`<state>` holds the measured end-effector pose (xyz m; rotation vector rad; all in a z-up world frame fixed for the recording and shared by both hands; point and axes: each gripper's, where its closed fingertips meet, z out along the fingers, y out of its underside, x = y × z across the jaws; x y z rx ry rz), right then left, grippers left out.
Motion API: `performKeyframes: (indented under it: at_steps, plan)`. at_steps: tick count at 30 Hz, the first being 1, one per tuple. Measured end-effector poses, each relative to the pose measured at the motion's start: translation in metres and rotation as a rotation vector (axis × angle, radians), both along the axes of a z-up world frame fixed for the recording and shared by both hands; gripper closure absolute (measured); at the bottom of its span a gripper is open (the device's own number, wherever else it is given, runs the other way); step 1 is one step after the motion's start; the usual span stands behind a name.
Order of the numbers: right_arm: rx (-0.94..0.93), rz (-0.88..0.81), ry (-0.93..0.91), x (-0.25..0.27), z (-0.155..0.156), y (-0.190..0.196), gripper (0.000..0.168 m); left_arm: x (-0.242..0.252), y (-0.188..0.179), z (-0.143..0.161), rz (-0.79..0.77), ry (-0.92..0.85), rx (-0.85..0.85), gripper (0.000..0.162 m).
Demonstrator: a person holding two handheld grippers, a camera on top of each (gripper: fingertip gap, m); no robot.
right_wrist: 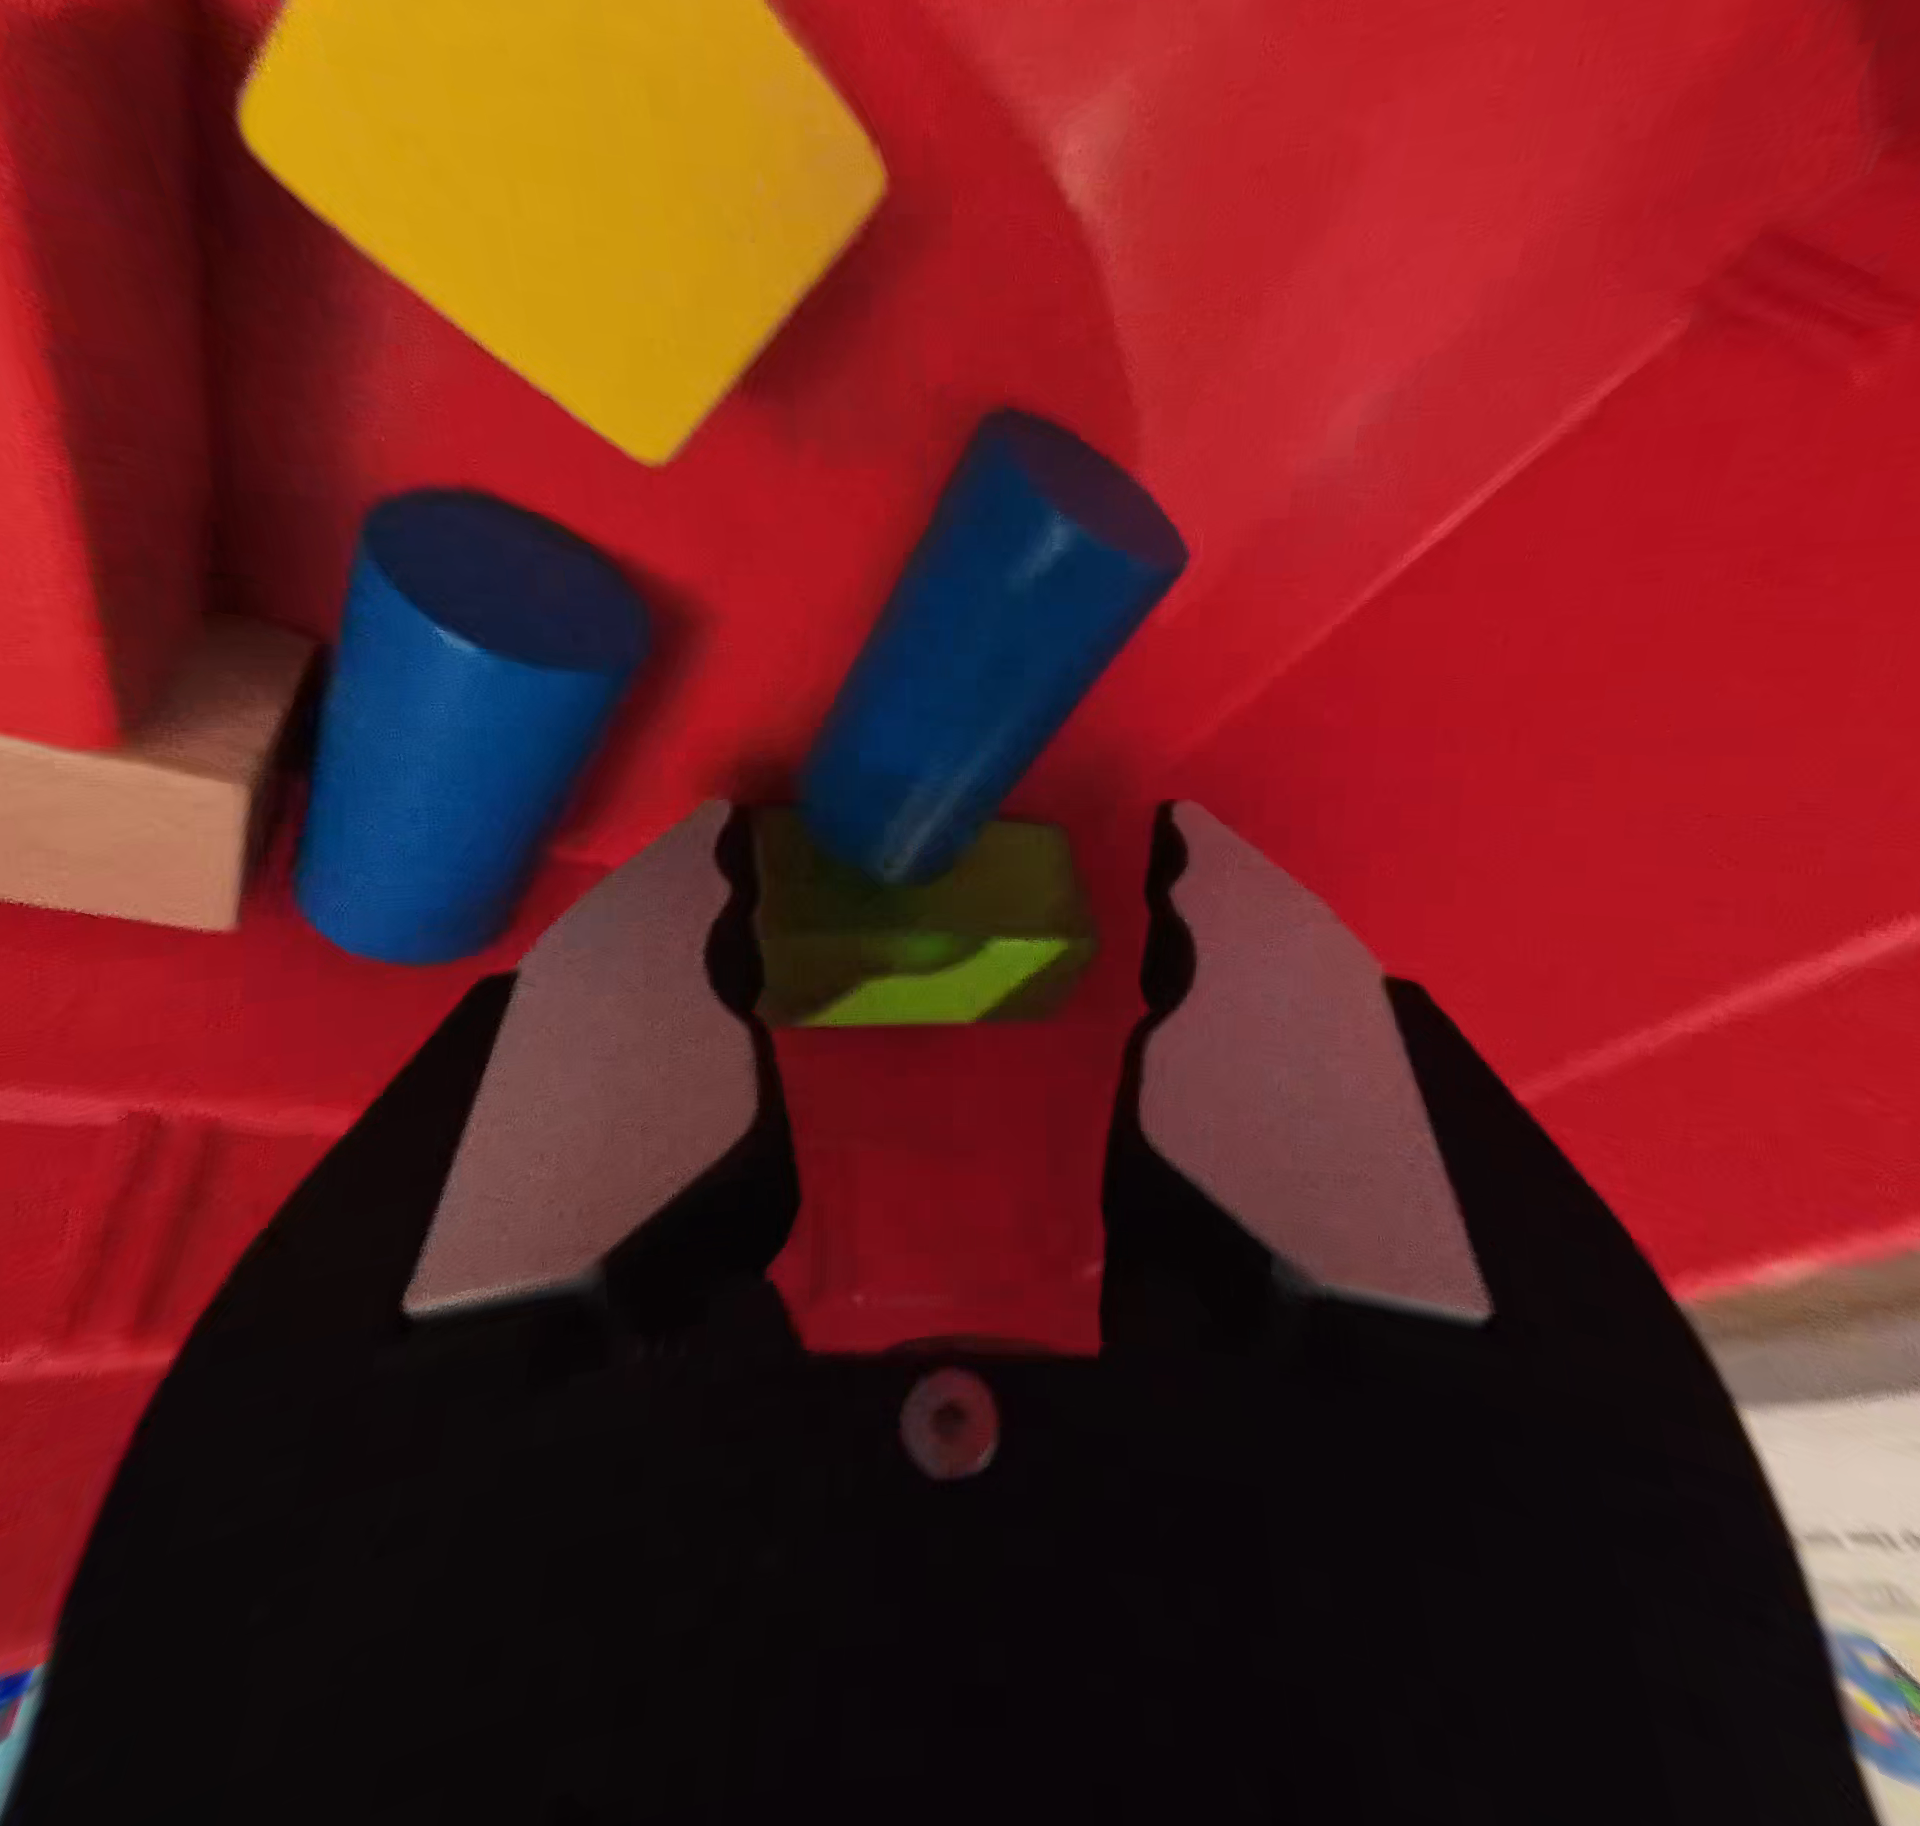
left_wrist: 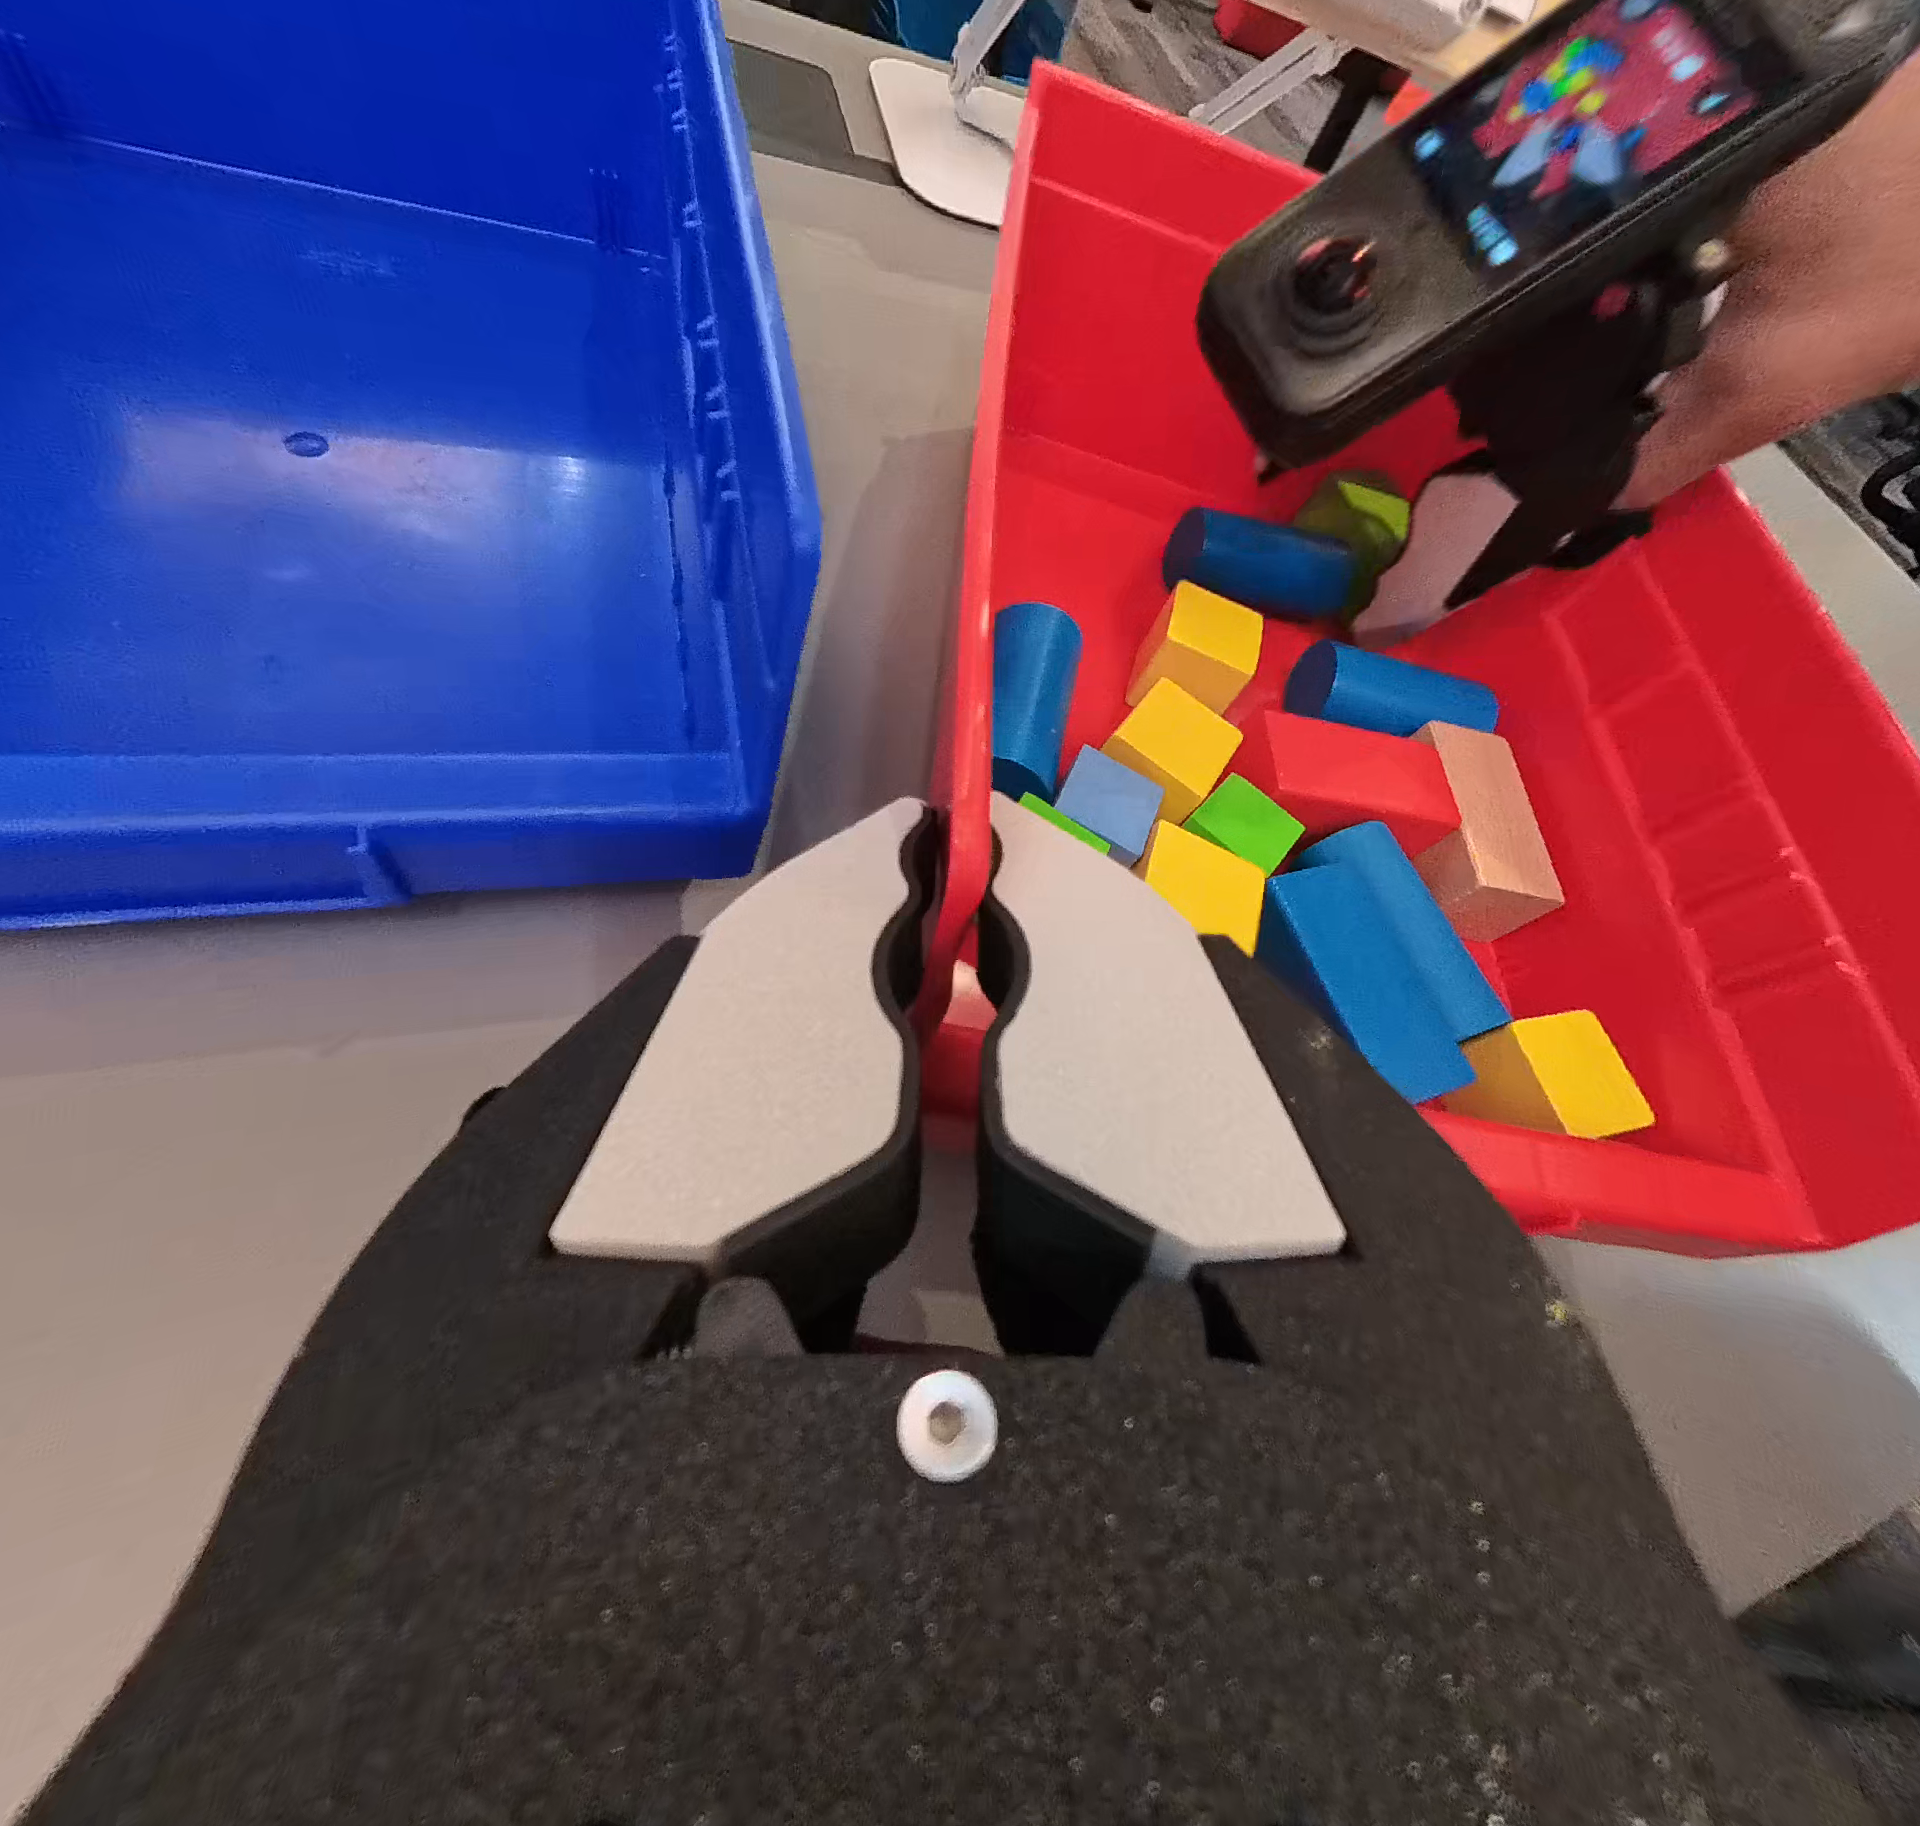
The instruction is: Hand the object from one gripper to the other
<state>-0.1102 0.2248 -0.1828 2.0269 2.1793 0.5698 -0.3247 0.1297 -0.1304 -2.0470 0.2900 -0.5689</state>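
We reach for a green block in the red bin.

Our right gripper (right_wrist: 948, 929) is spread around the green block (right_wrist: 925, 955) near the red bin's (left_wrist: 1714, 841) far wall, not yet clenched; a blue cylinder (right_wrist: 977, 654) leans on it. Our left gripper (left_wrist: 954, 883), nearly closed and empty, waits at the near rim to receive.

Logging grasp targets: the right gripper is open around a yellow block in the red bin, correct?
Not quite: the block between the right gripper's open jaws is green, not yellow, as the right wrist view shows. It does lie in the red bin.
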Motion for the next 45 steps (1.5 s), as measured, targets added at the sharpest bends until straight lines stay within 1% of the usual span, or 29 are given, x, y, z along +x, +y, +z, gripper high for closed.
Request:
performKeyframes:
  at_steps: [1, 2, 3, 4, 5, 6, 9, 10, 12, 14, 15, 16, 19, 22, 23, 25, 27, 28, 29, 30, 32, 34, 35, 37, 38, 39, 40, 43, 45]
  plan:
    - [-0.089, -0.02, -0.014, -0.002, -0.009, -0.012, 0.116, 0.0, 0.0, 0.0, 0.0, 0.008, 0.004, 0.158]
    - [-0.153, -0.035, -0.02, -0.006, -0.009, -0.019, 0.127, 0.0, 0.0, 0.0, 0.002, 0.018, 0.007, 0.158]
    - [-0.165, -0.028, 0.092, -0.025, -0.009, -0.019, 0.128, 0.0, 0.0, 0.0, 0.002, 0.017, 0.008, 0.158]
    - [-0.217, -0.016, 0.301, -0.057, -0.004, -0.025, 0.129, 0.0, 0.0, 0.0, 0.001, 0.006, 0.003, 0.158]
    - [-0.27, -0.008, 0.506, -0.087, 0.01, -0.032, 0.13, 0.0, 0.001, 0.0, 0.0, -0.005, -0.001, 0.158]
    - [-0.276, 0.014, 0.608, -0.101, 0.024, -0.032, 0.131, 0.0, 0.001, 0.0, -0.003, -0.01, -0.002, 0.158]
    - [-0.223, 0.319, 0.524, -0.088, 0.043, -0.048, 0.132, 0.0, 0.001, 0.0, -0.005, -0.009, 0.0, 0.158]
    - [-0.233, 0.326, 0.453, -0.078, 0.044, -0.055, 0.132, 0.0, 0.001, 0.0, -0.005, -0.01, -0.001, 0.158]
    - [-0.324, 0.204, 0.341, -0.063, 0.046, -0.075, 0.13, 0.0, 0.001, 0.0, -0.007, -0.015, -0.003, 0.158]
    - [-0.475, 0.116, 0.41, -0.073, 0.054, -0.108, 0.116, 0.0, 0.001, 0.0, -0.005, -0.019, -0.005, 0.158]
    - [-0.584, 0.109, 0.472, -0.083, 0.061, -0.128, 0.128, 0.0, 0.001, 0.0, -0.005, -0.019, -0.005, 0.158]
    - [-0.629, 0.12, 0.53, -0.096, 0.063, -0.14, 0.131, 0.0, 0.001, 0.0, -0.004, -0.02, -0.006, 0.158]
    - [-0.681, 0.177, 0.612, -0.121, 0.058, -0.162, 0.131, 0.0, 0.001, 0.0, -0.003, -0.022, -0.007, 0.158]
    - [-0.655, 0.212, 0.52, -0.122, 0.027, -0.167, 0.129, 0.0, 0.001, 0.0, -0.004, -0.02, -0.007, 0.158]
    - [-0.63, 0.245, 0.535, -0.124, 0.023, -0.164, 0.154, 0.0, 0.0, 0.0, -0.004, -0.017, -0.005, 0.157]
    - [-0.56, 0.31, 0.49, -0.118, 0.02, -0.15, 0.168, 0.001, 0.0, 0.0, -0.005, -0.014, -0.003, 0.158]
    - [-0.354, 0.334, 0.353, -0.096, 0.018, -0.108, 0.168, 0.001, 0.0, 0.0, -0.006, -0.012, -0.002, 0.158]
    - [-0.248, 0.315, 0.303, -0.084, 0.021, -0.085, 0.143, 0.0, 0.0, 0.0, -0.006, -0.012, -0.002, 0.158]
    - [-0.213, 0.285, 0.279, -0.073, 0.025, -0.072, 0.142, 0.001, 0.0, 0.0, -0.007, -0.012, -0.002, 0.158]
    - [-0.235, 0.244, 0.306, -0.071, 0.03, -0.072, 0.142, 0.001, 0.0, 0.0, -0.007, -0.012, -0.001, 0.158]
    - [-0.353, 0.234, 0.492, -0.096, 0.04, -0.099, 0.143, 0.001, 0.0, 0.0, -0.006, -0.014, -0.002, 0.158]
    - [-0.432, 0.346, 0.657, -0.129, 0.045, -0.138, 0.143, 0.001, 0.001, 0.0, -0.005, -0.017, -0.003, 0.158]
    - [-0.414, 0.407, 0.682, -0.14, 0.04, -0.148, 0.141, 0.001, 0.001, 0.0, -0.005, -0.018, -0.004, 0.158]
    - [-0.398, 0.472, 0.614, -0.144, 0.02, -0.157, 0.144, 0.001, 0.0, 0.0, -0.009, -0.019, -0.004, 0.157]
    - [-0.433, 0.46, 0.665, -0.152, 0.021, -0.16, 0.147, 0.001, 0.0, 0.0, -0.005, -0.016, -0.005, 0.158]
    - [-0.405, 0.463, 0.623, -0.15, 0.013, -0.152, 0.144, 0.001, 0.0, 0.0, -0.007, -0.014, -0.005, 0.158]
    - [-0.403, 0.486, 0.525, -0.135, 0.005, -0.146, 0.152, 0.002, -0.001, 0.0, -0.015, -0.01, -0.004, 0.158]
    - [-0.333, 0.412, 0.318, -0.096, -0.009, -0.109, 0.133, 0.01, -0.005, -0.001, -0.038, 0.048, 0.019, 0.158]
    - [-0.299, 0.357, 0.323, -0.087, 0.002, -0.088, 0.119, 0.018, -0.008, -0.002, -0.055, 0.096, 0.043, 0.156]
